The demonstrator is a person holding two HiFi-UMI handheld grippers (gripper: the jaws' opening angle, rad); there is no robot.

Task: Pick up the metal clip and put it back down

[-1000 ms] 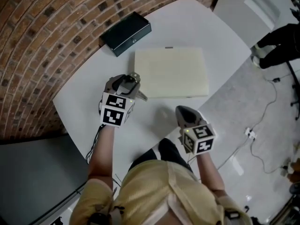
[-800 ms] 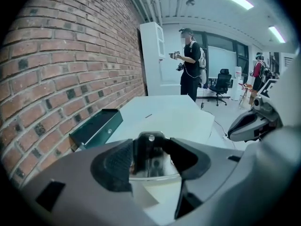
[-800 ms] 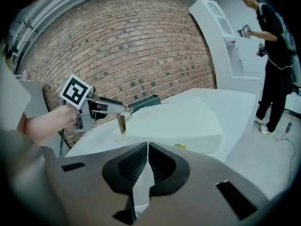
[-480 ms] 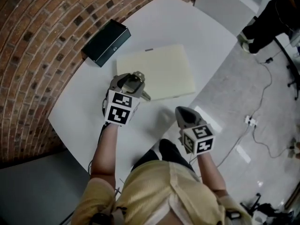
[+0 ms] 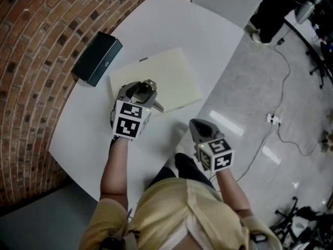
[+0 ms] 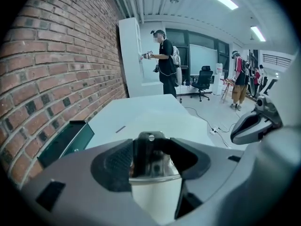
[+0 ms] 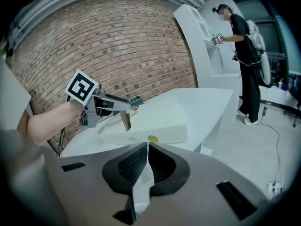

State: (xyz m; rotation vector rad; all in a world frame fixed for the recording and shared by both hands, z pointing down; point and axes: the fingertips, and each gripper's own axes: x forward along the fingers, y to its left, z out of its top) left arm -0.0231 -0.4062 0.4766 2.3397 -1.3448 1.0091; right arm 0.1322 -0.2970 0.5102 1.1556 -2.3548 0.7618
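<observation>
Left gripper (image 5: 144, 90) is clamped on the metal clip (image 6: 151, 158), which hangs down from the jaw tips over the cream pad (image 5: 169, 74). Right gripper (image 7: 146, 147) has jaws together and empty, well apart to the right.

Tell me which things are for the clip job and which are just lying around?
For the job:
metal clip, held up in the air
left gripper, shut on it
white table, a place to set it down

Just lying about:
dark box
cream pad
small yellow round thing
right gripper, shut and empty
</observation>
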